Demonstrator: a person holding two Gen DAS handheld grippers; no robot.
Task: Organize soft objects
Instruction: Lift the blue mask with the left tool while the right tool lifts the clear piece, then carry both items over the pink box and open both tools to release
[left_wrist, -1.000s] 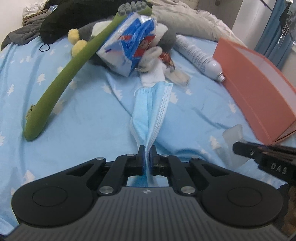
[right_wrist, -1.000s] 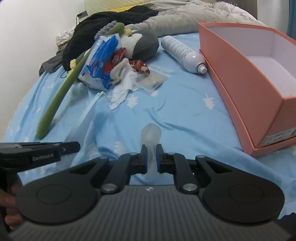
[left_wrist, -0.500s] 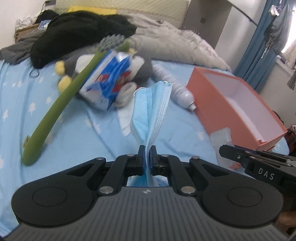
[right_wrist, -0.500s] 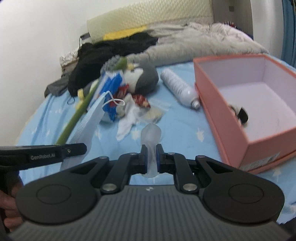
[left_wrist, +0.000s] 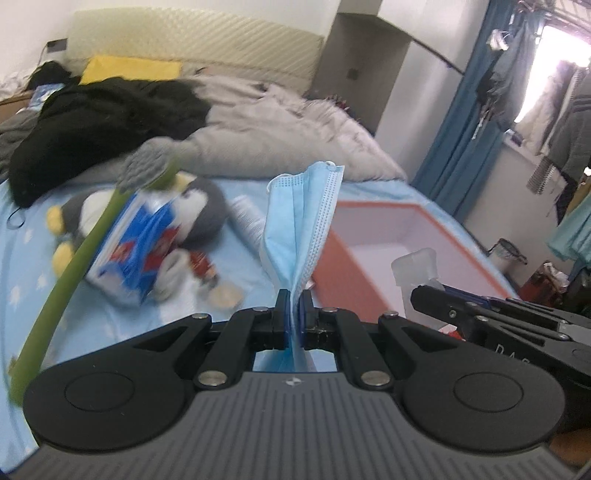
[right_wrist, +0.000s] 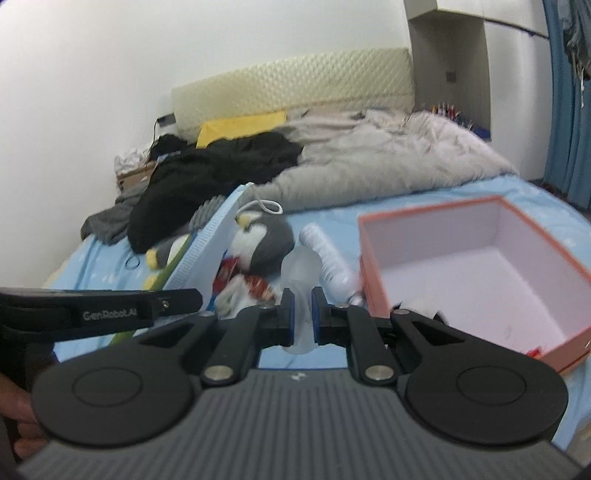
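Observation:
A blue face mask (left_wrist: 301, 229) stands up from my left gripper (left_wrist: 294, 299), which is shut on its lower end; the mask (right_wrist: 212, 245) also shows at the left of the right wrist view. My right gripper (right_wrist: 299, 295) is shut on a clear soft plastic piece (right_wrist: 301, 269), seen too above its tip (left_wrist: 415, 266) in the left wrist view. Both are lifted above the blue bed sheet (left_wrist: 26, 258). An open salmon box (right_wrist: 480, 258) lies to the right. A penguin plush (left_wrist: 199, 210), a blue packet (left_wrist: 136, 251) and a long green plush (left_wrist: 66, 280) lie in a pile behind.
A white spray bottle (right_wrist: 327, 254) lies between the pile and the box (left_wrist: 388, 236). Black clothing (right_wrist: 218, 173) and a grey duvet (right_wrist: 369, 155) cover the far half of the bed. Blue curtains (left_wrist: 458, 147) hang at the right. A hand (right_wrist: 22, 439) holds the left gripper's handle.
Both grippers rose off the sheet with the mask and the plastic piece still clamped. The views tipped up, so the box's inside, headboard and wall now show.

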